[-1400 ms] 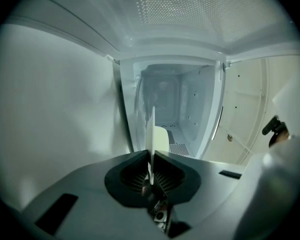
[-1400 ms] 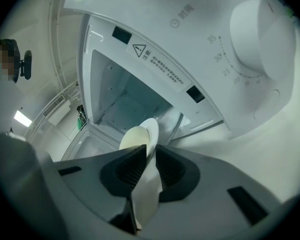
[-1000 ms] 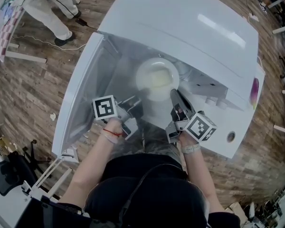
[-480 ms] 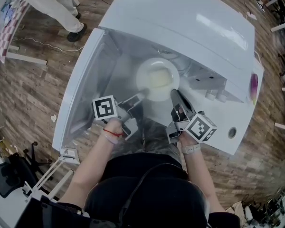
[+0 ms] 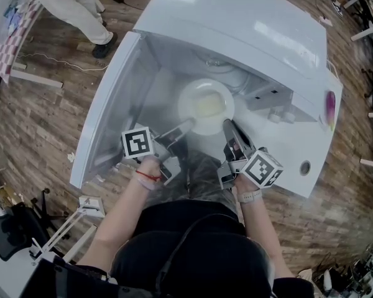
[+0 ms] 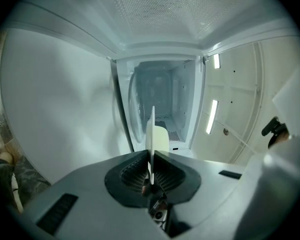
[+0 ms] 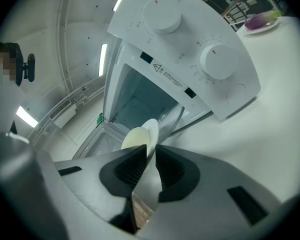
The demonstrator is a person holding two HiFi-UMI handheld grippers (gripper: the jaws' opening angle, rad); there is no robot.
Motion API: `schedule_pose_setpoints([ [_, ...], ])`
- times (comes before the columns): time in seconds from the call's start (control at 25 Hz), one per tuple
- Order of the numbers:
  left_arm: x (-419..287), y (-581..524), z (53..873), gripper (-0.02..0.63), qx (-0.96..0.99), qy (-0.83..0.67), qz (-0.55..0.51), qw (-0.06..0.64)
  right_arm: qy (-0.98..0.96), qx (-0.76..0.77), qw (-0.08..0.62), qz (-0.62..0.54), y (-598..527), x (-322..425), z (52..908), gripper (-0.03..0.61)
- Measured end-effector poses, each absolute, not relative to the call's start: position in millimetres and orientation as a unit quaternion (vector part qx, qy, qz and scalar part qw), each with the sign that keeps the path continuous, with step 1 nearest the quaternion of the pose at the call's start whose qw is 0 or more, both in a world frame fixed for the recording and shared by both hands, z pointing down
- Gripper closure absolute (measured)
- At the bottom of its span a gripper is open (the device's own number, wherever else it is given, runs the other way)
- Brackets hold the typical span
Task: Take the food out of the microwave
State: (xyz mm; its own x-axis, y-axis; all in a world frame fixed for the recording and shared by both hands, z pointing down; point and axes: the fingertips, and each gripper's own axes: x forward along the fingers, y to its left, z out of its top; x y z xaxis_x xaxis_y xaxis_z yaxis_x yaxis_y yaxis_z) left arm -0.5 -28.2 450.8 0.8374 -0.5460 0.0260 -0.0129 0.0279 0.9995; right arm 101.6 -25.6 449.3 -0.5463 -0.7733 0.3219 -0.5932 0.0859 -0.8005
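Observation:
A white plate [image 5: 189, 92] with pale yellow food [image 5: 206, 106] hangs at the mouth of the open white microwave [image 5: 248, 30]. Both grippers hold it by the rim. My left gripper [image 5: 188, 125] is shut on the plate's left edge, which runs edge-on between its jaws in the left gripper view, the plate [image 6: 151, 131] in the left gripper [image 6: 150, 159]. My right gripper [image 5: 227, 123] is shut on the right edge, where the plate [image 7: 149, 129] and the food [image 7: 135, 138] rise out of the right gripper [image 7: 151, 153].
The microwave door [image 5: 109, 104] stands swung open to the left. Two knobs [image 7: 162, 15] [image 7: 217, 60] sit on the control panel. A purple vegetable [image 5: 332, 113] lies on the white surface at right. A person's legs [image 5: 74, 8] are at the top left on the wooden floor.
Both grippers have drawn the plate a little out of the microwave cavity toward me. The person at the top left has stepped further away.

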Motion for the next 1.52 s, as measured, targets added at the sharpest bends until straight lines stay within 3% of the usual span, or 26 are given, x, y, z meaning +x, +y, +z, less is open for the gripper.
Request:
schedule_pose_setpoints([
  [1.52, -16, 43, 450, 0.58, 0.683, -0.155, -0.165, 0.694, 0.714, -0.495, 0.115, -0.481, 62, 89, 461, 0.511],
])
